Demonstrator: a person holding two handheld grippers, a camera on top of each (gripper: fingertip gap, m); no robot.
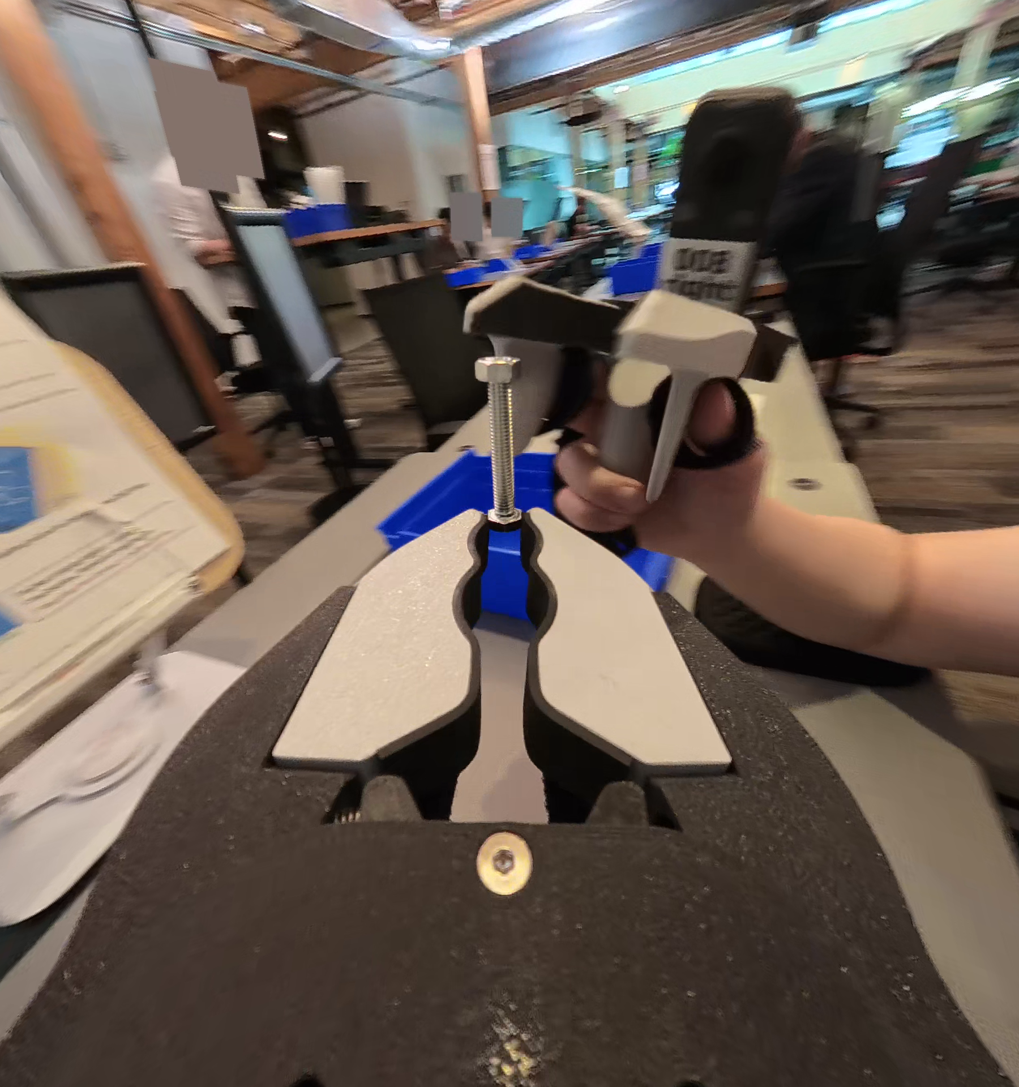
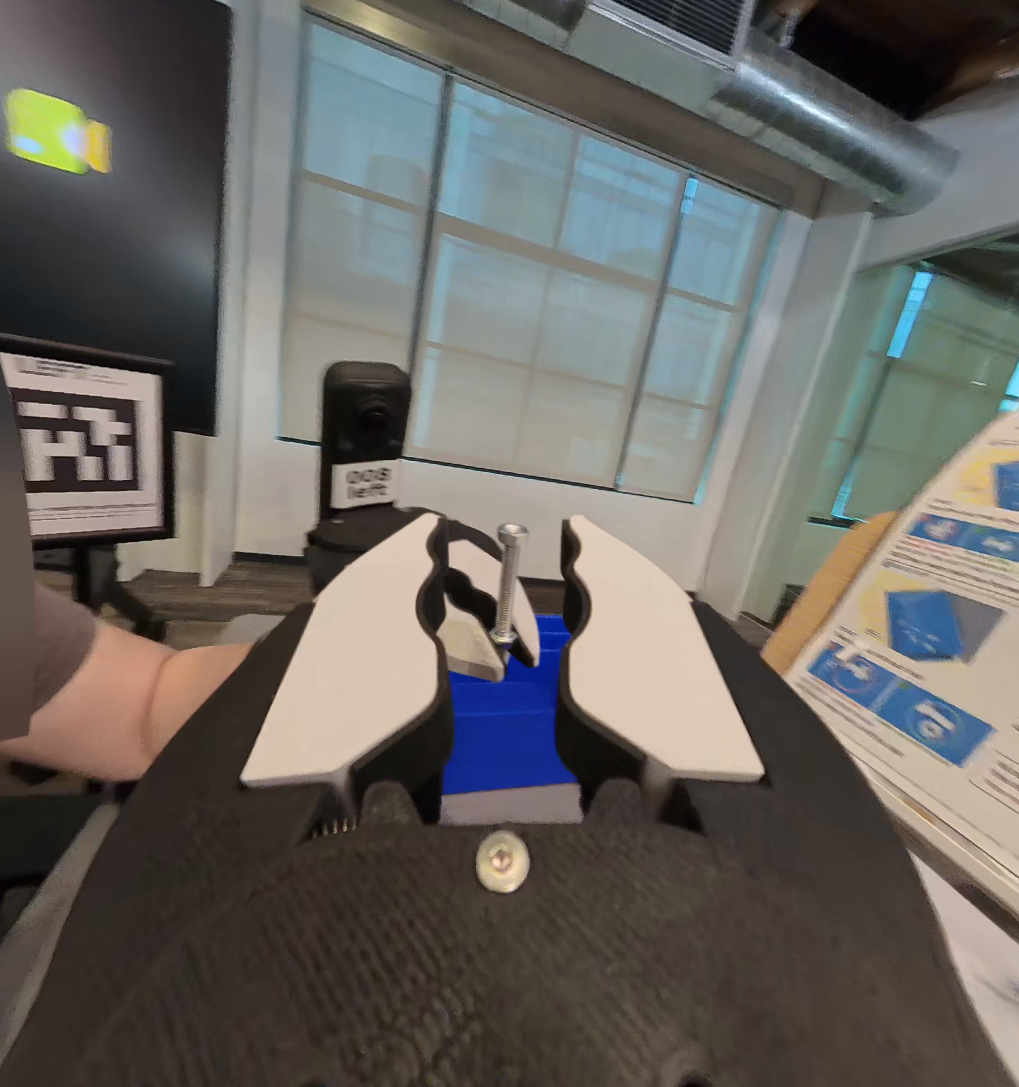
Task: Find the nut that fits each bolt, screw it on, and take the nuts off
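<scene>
The left gripper (image 1: 502, 517) was clamped on the nut (image 1: 503, 518) at the foot of an upright bolt (image 1: 501, 435) above the blue bin (image 1: 454, 500). A slackened grip would drop both.

The right gripper (image 2: 501, 535) stood released, nearing the bolt (image 2: 508, 582); misalignment could knock it. Grey table (image 2: 510, 809), windowed workshop.

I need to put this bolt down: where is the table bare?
Bare grey table lies left of the blue bin, toward the instruction board, and right of it past the hand. Over the bin it is crowded: left gripper, right gripper, bolt.
</scene>
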